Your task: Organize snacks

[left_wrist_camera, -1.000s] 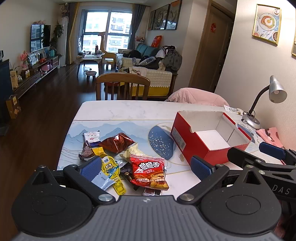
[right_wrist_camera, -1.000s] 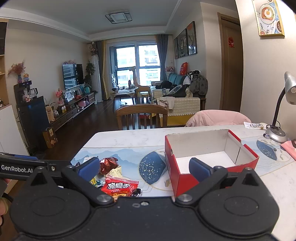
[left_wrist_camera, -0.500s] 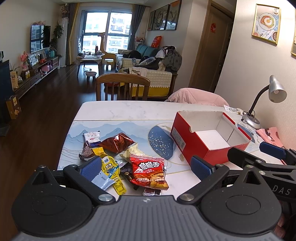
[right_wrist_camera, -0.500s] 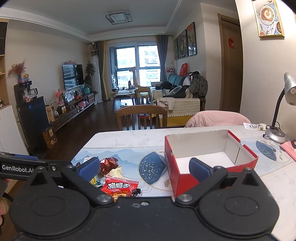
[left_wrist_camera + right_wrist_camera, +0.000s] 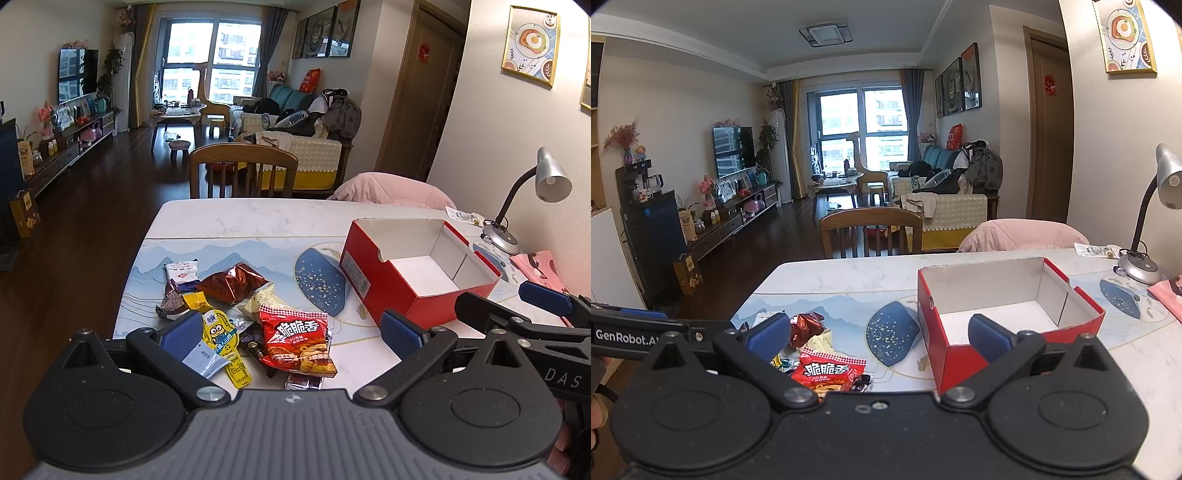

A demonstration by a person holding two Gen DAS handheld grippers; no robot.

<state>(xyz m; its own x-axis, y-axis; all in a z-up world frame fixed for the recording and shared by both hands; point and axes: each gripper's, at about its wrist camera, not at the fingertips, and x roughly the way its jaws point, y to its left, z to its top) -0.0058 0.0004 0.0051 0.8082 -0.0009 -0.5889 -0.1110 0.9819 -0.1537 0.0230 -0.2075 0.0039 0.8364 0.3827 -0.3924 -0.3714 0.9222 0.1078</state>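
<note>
Both wide open, empty: left tool (image 5: 291,334), right tool (image 5: 879,338); snack pile (image 5: 255,314) lower centre, red box (image 5: 413,273) right on bench (image 5: 240,218).

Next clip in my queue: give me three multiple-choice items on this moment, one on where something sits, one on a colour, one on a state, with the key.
1. Where does the snack pile lie relative to the box, seen from the left wrist view?
A. inside it
B. to its left on the table
C. behind it, by the lamp

2. What colour is the outside of the box?
A. red
B. green
C. black

3. What state is the box in?
A. closed with a lid
B. open and full of snacks
C. open and empty

Key:
1 B, the packets lie on the table mat left of the box.
2 A, its outer walls are red and its inside is white.
3 C, the bare white floor shows, with no packet in it. Both the left gripper and the right gripper are open and hold nothing.
</note>
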